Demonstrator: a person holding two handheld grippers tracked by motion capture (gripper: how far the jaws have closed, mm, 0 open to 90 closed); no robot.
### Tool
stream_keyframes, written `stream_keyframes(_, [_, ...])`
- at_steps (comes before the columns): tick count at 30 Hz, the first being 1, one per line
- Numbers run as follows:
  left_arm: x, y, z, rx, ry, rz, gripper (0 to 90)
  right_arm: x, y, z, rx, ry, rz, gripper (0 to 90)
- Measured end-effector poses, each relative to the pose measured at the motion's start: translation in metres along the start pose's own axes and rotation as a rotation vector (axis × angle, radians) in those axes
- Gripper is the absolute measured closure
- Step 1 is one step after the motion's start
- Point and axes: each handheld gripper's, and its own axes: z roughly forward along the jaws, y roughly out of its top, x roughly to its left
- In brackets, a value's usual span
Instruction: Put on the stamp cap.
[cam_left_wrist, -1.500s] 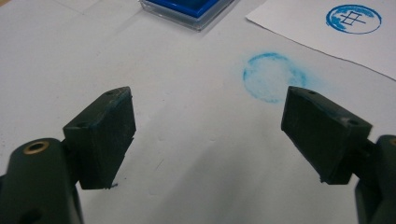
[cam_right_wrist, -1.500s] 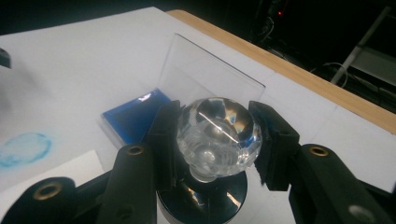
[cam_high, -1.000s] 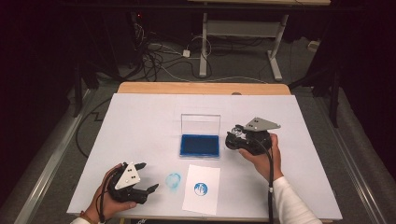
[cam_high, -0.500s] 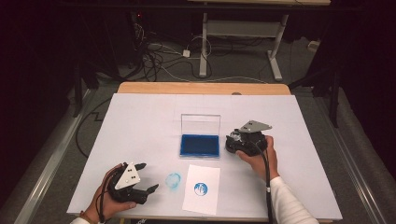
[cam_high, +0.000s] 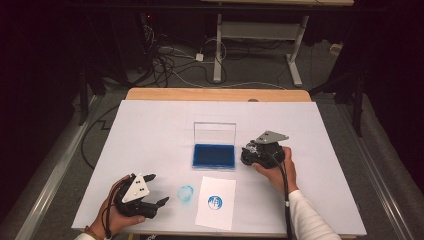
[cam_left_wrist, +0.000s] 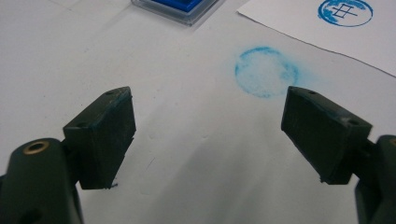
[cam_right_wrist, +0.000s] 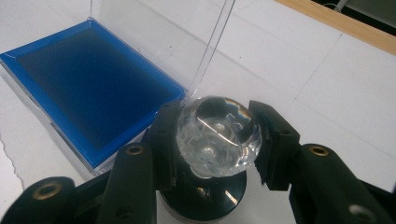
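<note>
- While the right gripper stands just beside the right edge of the ink pad, its jaws are clamped on the clear round knob of a stamp, whose black base sits below the knob, near the white table cover.
- The ink pad is an open case with a dark blue cushion; its clear lid stands upright at the far side.
- The left gripper rests low at the near left of the table, jaws wide apart, holding nothing.
- In front of it lies a faint blue round smudge (directly on the cover).
- Just beside the smudge lies a white paper with one blue round print.
</note>
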Motion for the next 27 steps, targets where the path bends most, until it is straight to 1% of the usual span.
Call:
stream_keyframes(19, [-0.0005,0.0001,0.0008,0.010,-0.007,0.005,17.2,-0.0006,-0.0016,-0.0012,-0.002,0.006,0.002,56.5])
stream_keyframes(21, [-0.0004,0.0002,0.0006,0.009,-0.007,0.005,17.2,-0.0002,-0.0014,-0.0017,-0.004,0.002,0.002,55.7])
stream_keyframes(25, [-0.0004,0.0002,0.0006,0.011,-0.007,0.005,17.2,-0.0001,-0.0009,-0.0025,-0.008,-0.012,-0.002,51.3])
stream_keyframes(26, [-0.0004,0.0002,0.0006,0.011,-0.007,0.005,17.2,-0.0001,-0.0009,-0.0030,-0.013,-0.015,0.005,51.1])
stream_keyframes(27, [-0.0004,0.0001,0.0006,0.012,-0.007,0.005,17.2,-0.0003,-0.0008,-0.0035,-0.016,-0.010,0.006,50.7])
